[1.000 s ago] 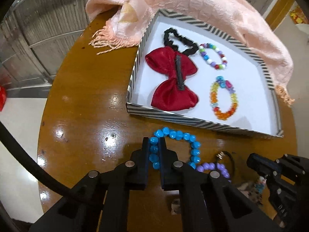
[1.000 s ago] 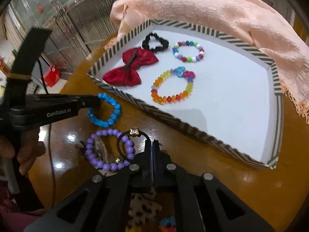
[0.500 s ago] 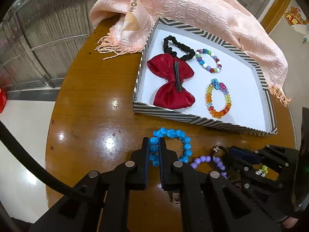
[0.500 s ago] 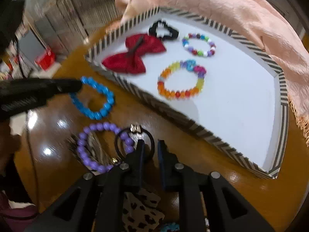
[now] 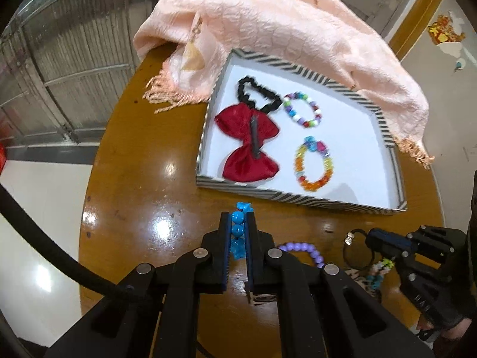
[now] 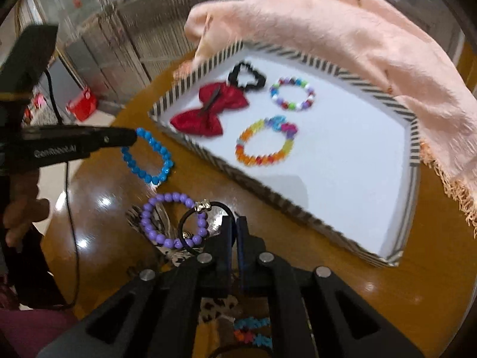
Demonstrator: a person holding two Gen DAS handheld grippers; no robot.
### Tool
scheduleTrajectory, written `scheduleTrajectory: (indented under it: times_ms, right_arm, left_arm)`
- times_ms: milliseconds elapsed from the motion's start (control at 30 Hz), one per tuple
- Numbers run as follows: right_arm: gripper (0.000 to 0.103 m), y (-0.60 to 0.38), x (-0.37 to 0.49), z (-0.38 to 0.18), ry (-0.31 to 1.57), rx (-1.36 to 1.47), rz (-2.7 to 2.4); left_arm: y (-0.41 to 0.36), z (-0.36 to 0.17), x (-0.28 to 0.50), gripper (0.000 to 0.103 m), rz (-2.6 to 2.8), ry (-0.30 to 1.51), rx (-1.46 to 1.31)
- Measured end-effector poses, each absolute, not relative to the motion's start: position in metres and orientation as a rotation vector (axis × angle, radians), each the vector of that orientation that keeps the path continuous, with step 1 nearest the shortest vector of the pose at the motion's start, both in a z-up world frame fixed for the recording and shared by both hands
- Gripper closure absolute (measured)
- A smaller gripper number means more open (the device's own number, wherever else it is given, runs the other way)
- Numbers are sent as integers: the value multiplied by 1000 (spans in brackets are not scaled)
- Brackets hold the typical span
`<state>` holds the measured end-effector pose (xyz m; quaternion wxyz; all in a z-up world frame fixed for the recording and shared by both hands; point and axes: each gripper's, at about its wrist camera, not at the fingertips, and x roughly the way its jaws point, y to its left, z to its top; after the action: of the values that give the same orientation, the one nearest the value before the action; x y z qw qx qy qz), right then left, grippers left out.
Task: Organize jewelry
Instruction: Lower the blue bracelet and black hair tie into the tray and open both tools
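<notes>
1. The left gripper (image 5: 238,217) is clamped narrow on the blue bead bracelet (image 5: 237,230). Two round, glossy blue beads sit between its pads at lower centre of the left wrist view.
2. In the right wrist view the bracelet hangs as an open loop from that gripper's tip at middle left, just outside the tray's near left corner.
3. The right gripper (image 6: 235,220) has just been closing. Its jaws are now nearly together, pinching the thin cord of a black hair tie (image 6: 222,205) with a small gold charm.
4. The hair tie overlaps a purple bead bracelet (image 6: 167,198), which lies at lower centre on a scrap of leopard-print fabric (image 6: 214,307).
5. A shallow tray (image 6: 190,74) with black-and-white striped walls and a white floor fills the middle of both views.
6. Inside it, towards its upper left, lie a red satin bow (image 6: 208,110) and a black scrunchie (image 6: 238,71), touching each other.
7. Beside them lie a small mixed-colour bead bracelet (image 6: 310,95) and, below it, a rainbow bead bracelet (image 6: 247,158).
8. A peach fringed scarf (image 6: 357,29) drapes over the tray's far and right edges.
9. The worktop (image 6: 372,298) is round, glossy brown wood with bright light reflections.
10. Beyond it at upper left stand metal grilles over a pale floor, and a person's hand (image 6: 21,217) shows at the left edge.
</notes>
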<state>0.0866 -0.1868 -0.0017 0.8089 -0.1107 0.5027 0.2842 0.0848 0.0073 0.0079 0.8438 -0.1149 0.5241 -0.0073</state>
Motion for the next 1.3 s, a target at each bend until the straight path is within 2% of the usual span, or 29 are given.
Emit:
scheduleTrajectory:
  times_ms: [267, 567, 767, 1000, 1300]
  right_arm:
    - [100, -215, 109, 26, 1000, -150, 548]
    - [100, -243, 160, 12, 1005, -126, 444]
    - [100, -250, 195, -4, 1037, -132, 417]
    - [100, -241, 238, -29, 1070, -162, 394]
    - [100, -220, 280, -46, 1073, -213, 376]
  left_arm:
    - [-10, 48, 94, 100, -87, 1062, -198]
    - [-54, 68, 144, 100, -151, 1031, -123]
    - [-68, 36, 193, 100, -168, 1081, -177]
    - [-47, -17, 226, 100, -61, 1193, -220]
    - [-25, -31, 230, 100, 18, 1205, -216]
